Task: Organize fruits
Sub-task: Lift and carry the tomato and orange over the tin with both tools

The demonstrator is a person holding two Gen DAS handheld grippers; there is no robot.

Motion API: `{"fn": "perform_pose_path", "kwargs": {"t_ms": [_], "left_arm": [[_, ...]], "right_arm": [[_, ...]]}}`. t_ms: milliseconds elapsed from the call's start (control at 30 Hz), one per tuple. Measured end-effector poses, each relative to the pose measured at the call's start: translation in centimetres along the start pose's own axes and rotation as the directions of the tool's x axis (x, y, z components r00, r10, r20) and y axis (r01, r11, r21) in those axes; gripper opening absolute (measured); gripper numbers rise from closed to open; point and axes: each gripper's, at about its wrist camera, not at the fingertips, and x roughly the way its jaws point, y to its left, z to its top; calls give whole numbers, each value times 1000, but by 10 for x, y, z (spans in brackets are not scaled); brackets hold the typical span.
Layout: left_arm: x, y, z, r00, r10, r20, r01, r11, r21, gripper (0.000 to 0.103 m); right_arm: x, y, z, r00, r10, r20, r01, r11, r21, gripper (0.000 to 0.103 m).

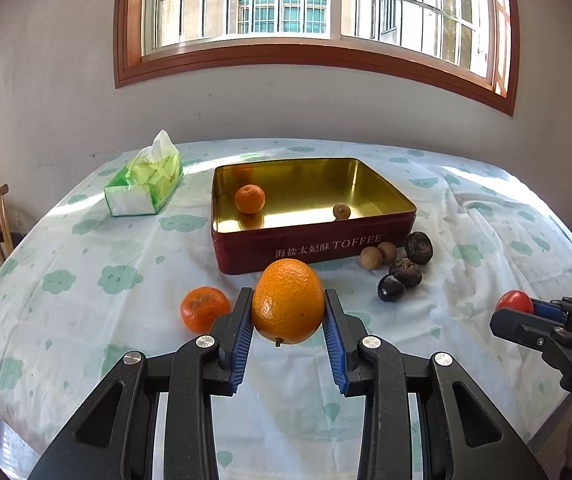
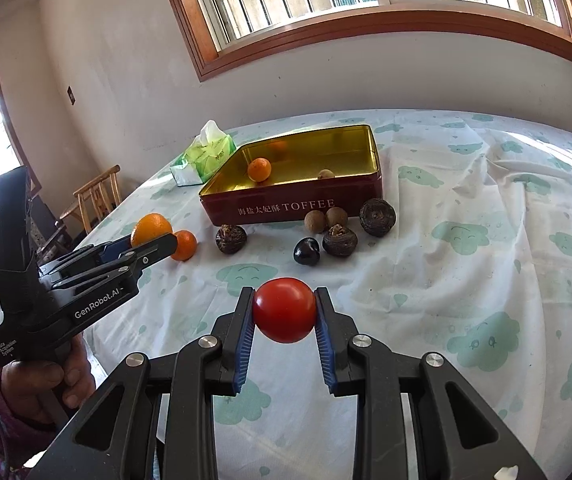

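At the far left of your table (image 1: 86, 248) a green tissue pack (image 1: 146, 180) sits near the back edge, well apart from the fruit. In front of it, nearer you, a small tangerine (image 1: 205, 308) lies on the cloth just beside your left gripper (image 1: 288, 312), which is clamped on a large orange (image 1: 288, 306) held between its blue pads, in front of the red toffee tin (image 1: 314, 246). The tin stands open in the middle of the table, with one tangerine (image 1: 250, 199) near its left wall and a small brown longan (image 1: 341, 211) near its front wall. Just right of the tin's front corner you have two more longans (image 1: 378, 255) touching each other, with two dark wrinkled fruits (image 1: 412, 260) and a glossy black one (image 1: 391, 288) close by. A third wrinkled fruit (image 2: 231, 239) lies in front of the tin's left corner. Farthest right, your right gripper (image 2: 285, 310) is closed around a red tomato (image 2: 285, 310), held above the cloth, nearer you than all the loose fruit.
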Motion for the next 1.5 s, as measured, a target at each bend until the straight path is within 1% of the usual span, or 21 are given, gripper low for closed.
{"fn": "perform_pose_path", "kwargs": {"t_ms": [367, 767, 1133, 1500], "left_arm": [[24, -1, 46, 1000, 4, 26, -4, 1000, 24, 35], [51, -2, 77, 999, 18, 35, -19, 999, 38, 35], [91, 4, 93, 1000, 28, 3, -28, 999, 35, 35], [132, 11, 108, 998, 11, -61, -11, 1000, -3, 35]], "right_arm": [[18, -11, 45, 999, 20, 26, -20, 1000, 3, 26], [46, -15, 87, 998, 33, 45, -32, 999, -19, 26], [83, -25, 120, 999, 37, 36, -36, 999, -32, 26], [135, -44, 149, 999, 42, -25, -43, 998, -44, 26]]}}
